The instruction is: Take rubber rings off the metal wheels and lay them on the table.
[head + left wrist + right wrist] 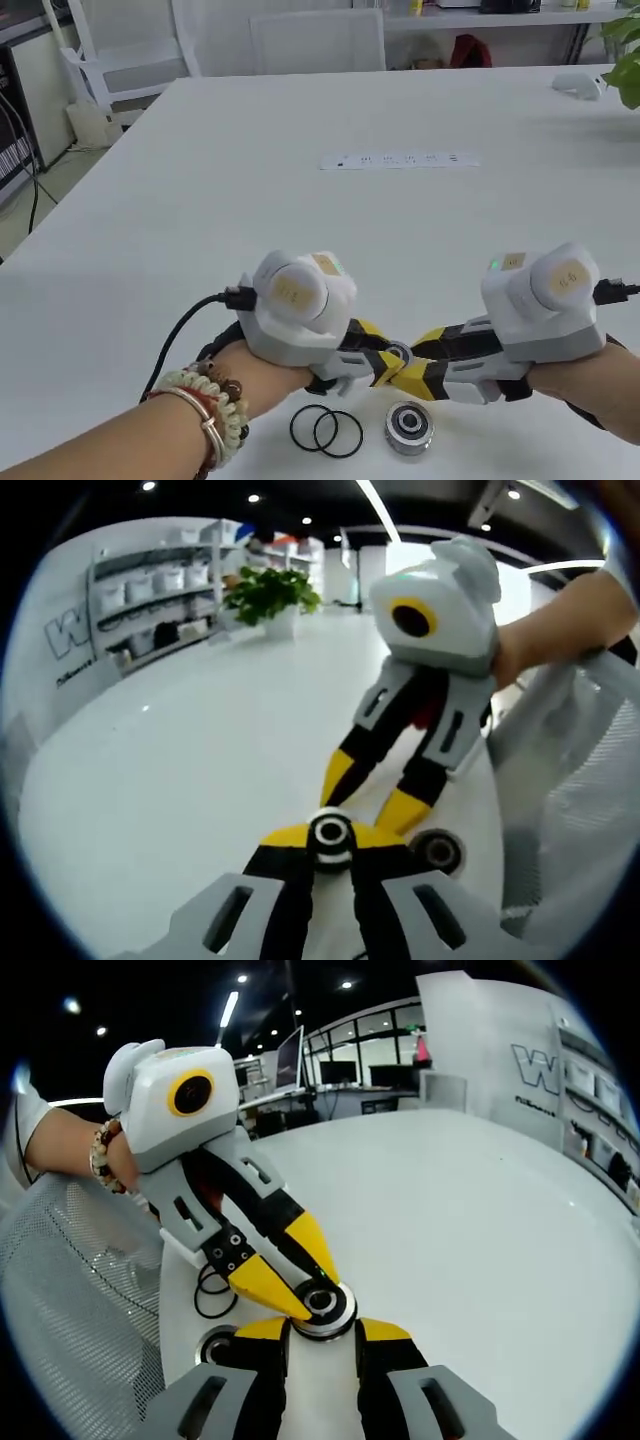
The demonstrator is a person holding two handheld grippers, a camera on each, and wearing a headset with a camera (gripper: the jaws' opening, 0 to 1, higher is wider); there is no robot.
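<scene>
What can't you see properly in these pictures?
Held wheel: in the head view the left tongs and right tongs cover most of it, so whether rubber sits on it is unclear.
Which tongs really pinch it: their tips crowd together in all three views.
Wheel on the table: right gripper view, partly behind the right tongs.
Plant: head view, cut off by the right edge.

Broad white table (200, 220), two black rubber rings (326, 430) overlapped at six o'clock, round metal wheel (409, 425) sat just beside them, long white power strip (400, 160) lay at twelve o'clock.
</scene>
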